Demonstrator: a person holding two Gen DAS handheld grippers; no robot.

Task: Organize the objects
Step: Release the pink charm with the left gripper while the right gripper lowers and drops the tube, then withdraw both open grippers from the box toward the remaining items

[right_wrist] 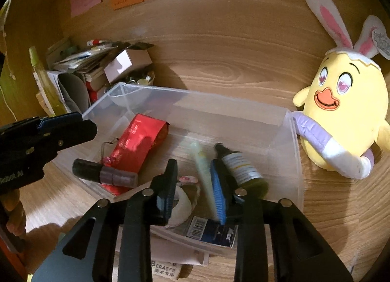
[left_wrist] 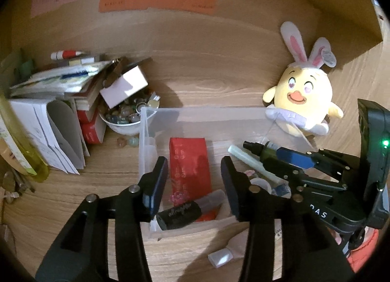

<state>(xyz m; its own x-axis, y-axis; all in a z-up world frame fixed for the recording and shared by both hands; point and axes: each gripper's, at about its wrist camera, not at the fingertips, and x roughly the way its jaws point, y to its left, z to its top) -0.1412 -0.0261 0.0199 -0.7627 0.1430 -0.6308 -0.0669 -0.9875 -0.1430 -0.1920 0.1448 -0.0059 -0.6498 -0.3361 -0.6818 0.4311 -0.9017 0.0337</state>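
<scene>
Black plastic two-finger left gripper (left_wrist: 195,184) and right gripper (right_wrist: 196,188): blue ribbed pads (right_wrist: 218,199), silver round pivot screws, white lettering, one green light.

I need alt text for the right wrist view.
Open right gripper hovers over a clear plastic bin holding a red packet, black tube and green dropper bottle; a yellow plush chick sits beside it.

Plush chick (right_wrist: 341,111) right of bin (right_wrist: 290,135)
</scene>
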